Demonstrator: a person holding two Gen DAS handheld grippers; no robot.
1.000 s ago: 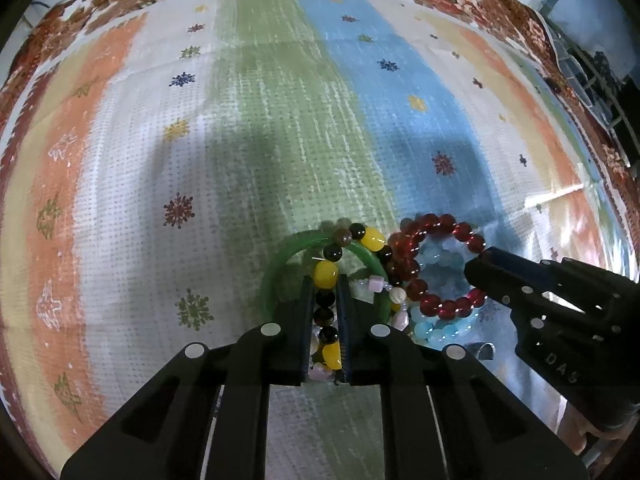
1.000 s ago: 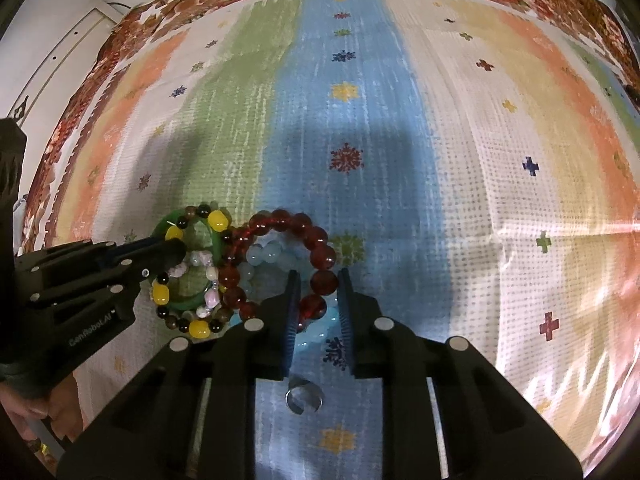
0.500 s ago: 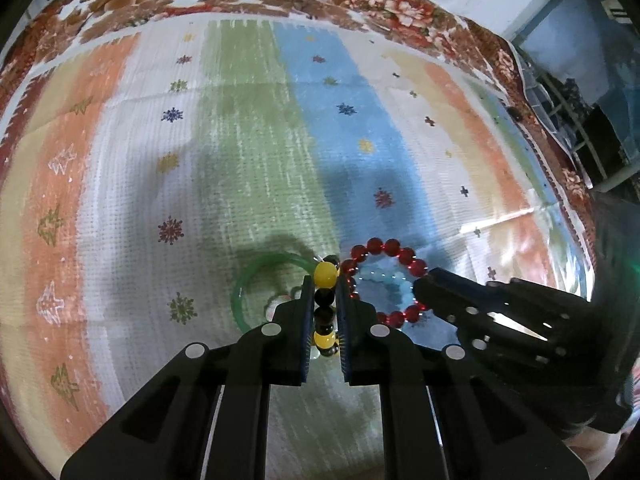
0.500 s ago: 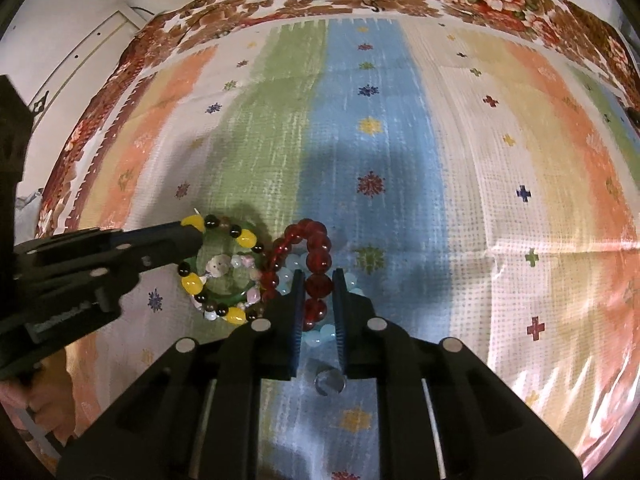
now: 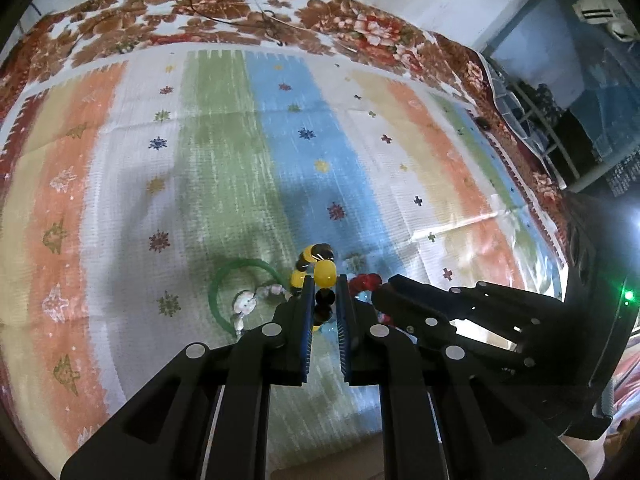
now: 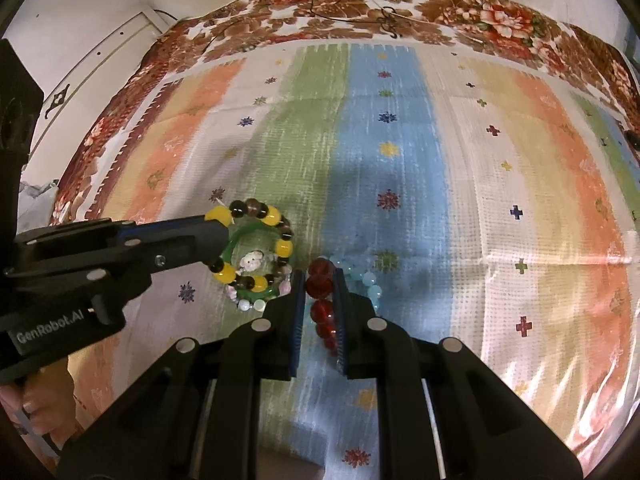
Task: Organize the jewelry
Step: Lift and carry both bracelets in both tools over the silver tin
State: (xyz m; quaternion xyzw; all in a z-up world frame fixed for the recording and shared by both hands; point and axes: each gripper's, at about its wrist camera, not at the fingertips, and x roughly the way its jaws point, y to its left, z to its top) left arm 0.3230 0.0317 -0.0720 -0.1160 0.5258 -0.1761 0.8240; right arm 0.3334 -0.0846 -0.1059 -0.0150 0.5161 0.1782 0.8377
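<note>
My left gripper [image 5: 323, 284] is shut on a yellow-and-black bead bracelet [image 5: 324, 274] and holds it above the cloth; it also shows in the right wrist view [image 6: 256, 248]. My right gripper [image 6: 318, 280] is shut on a dark red bead bracelet [image 6: 320, 298], lifted off the cloth. A green bangle [image 5: 228, 280] lies on the striped cloth [image 5: 200, 160] with a pink-and-white bead bracelet [image 5: 256, 298] inside it. A pale blue bead bracelet [image 6: 366, 280] lies on the cloth just right of my right gripper.
A floral blanket [image 6: 400, 4] borders the striped cloth at the far edge. A wall and a panel [image 6: 80, 64] stand at the left. Furniture and a chair frame [image 5: 552, 128] stand off the right edge.
Both grippers have risen away from the cloth. The yellow-and-black bracelet and the red bracelet came up with them out of the pile. The green bangle, the pink beads and the blue beads stayed down.
</note>
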